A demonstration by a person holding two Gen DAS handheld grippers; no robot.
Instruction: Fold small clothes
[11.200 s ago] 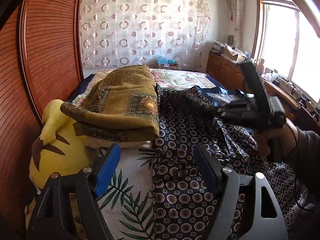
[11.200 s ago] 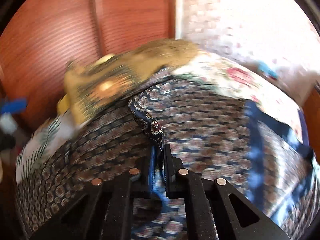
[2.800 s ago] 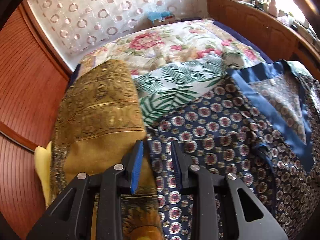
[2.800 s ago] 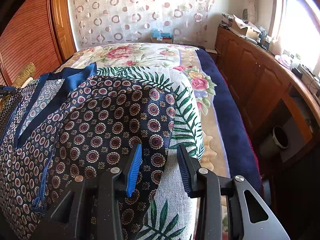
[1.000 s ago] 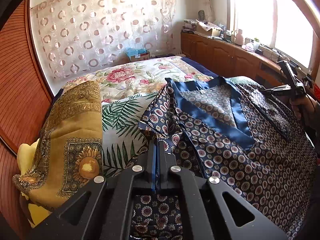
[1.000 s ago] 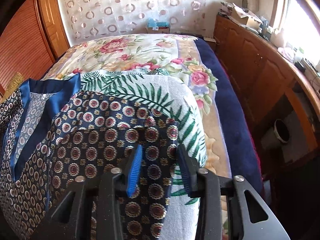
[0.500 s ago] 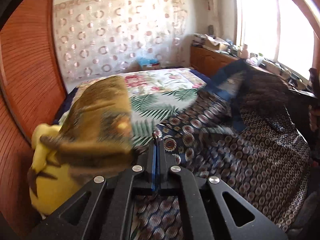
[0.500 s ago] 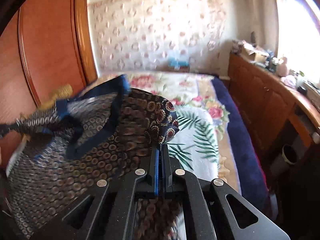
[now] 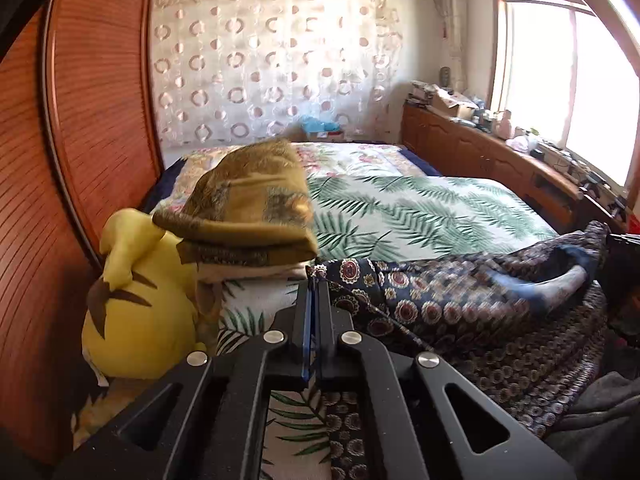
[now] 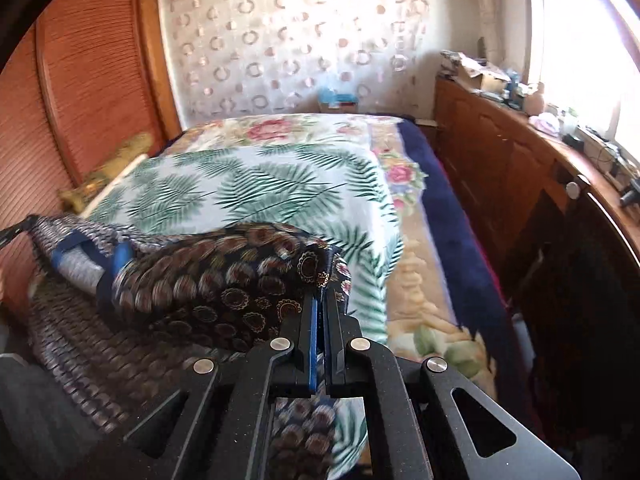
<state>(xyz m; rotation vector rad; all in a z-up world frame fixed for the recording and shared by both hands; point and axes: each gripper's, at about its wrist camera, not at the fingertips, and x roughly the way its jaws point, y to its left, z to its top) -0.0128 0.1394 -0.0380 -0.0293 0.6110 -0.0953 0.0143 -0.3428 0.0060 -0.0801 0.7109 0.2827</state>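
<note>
Currently, patterned garment [image 9: 460,296] is pinched by left gripper [image 9: 313,280] and right gripper [image 10: 321,300]; corners should be kept level, lower frame.

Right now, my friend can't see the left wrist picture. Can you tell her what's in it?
The left hand-held gripper is shut on a corner of a dark blue patterned shirt, which is bunched at the near edge of a bed with a palm-leaf cover. To the left, folded golden-brown cloth sits partly on a yellow plush toy.
</note>
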